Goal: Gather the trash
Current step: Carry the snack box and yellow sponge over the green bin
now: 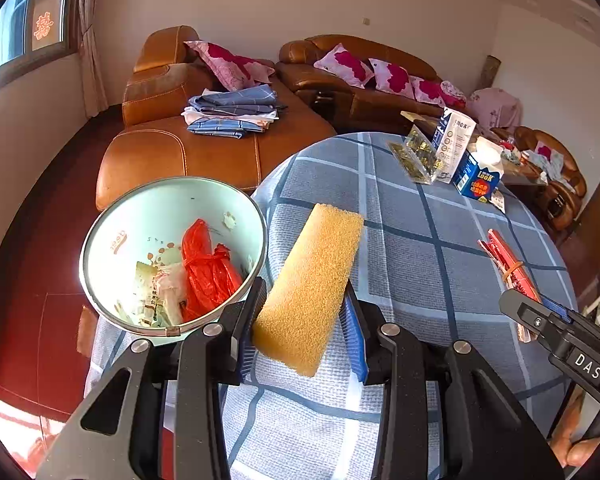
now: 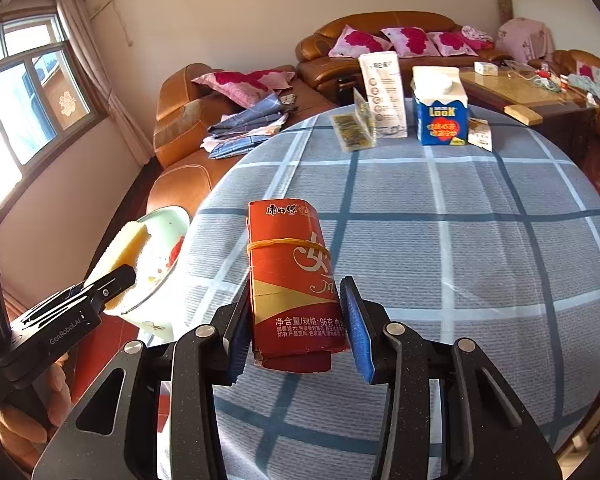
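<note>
We see a bright, daylit room in both fisheye views, with sun entering through the window [image 2: 32,100] at left and blowing out to white near its lower edge. Glare whitens the trash bin [image 2: 162,248] rim and the floor [image 1: 28,420] at lower left. Straight lines bow heavily toward the dark, vignetted corners. Focus stays sharp throughout.

bin [image 2: 168,240] mostly hidden behind sponge [image 2: 120,248]; small print on tall carton [image 2: 382,92] too small to read

Two cartons [image 2: 383,94], one sponge [image 1: 308,296]
</note>
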{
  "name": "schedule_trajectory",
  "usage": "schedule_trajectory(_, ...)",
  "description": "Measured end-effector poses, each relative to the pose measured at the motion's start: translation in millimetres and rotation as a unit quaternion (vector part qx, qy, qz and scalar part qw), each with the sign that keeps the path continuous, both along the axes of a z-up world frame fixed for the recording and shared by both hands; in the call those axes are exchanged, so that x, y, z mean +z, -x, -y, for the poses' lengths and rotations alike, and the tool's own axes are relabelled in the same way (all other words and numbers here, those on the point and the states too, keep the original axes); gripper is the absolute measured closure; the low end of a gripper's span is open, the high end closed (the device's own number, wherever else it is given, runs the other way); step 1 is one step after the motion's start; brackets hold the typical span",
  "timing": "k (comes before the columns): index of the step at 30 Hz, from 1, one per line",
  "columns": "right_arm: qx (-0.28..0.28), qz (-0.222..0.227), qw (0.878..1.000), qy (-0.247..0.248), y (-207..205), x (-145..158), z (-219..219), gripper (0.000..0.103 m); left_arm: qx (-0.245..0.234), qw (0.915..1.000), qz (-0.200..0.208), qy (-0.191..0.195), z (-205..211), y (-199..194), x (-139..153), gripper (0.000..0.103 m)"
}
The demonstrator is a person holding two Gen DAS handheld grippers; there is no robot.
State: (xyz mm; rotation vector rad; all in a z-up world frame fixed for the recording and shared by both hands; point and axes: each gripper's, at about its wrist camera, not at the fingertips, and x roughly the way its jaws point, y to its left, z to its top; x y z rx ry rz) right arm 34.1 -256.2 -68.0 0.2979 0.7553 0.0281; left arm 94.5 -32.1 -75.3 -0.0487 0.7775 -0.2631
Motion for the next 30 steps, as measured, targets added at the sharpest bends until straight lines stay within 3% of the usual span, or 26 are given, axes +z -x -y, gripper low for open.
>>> schedule_trajectory(19, 0.08, 0.006, 0.997, -0.002, -38.0, 5.8, -73.9, 0.061, 0.087, 0.9959, 0.0, -0.026, -69.8, -13.0, -6.1, 0.066)
schedule_trajectory(30, 0.115, 0.012, 0.993, 0.002, -55.6, 13.4, -108.5, 0.061, 0.108, 0.9938, -0.008, -0.025, -92.7, -19.3, -14.6, 0.066)
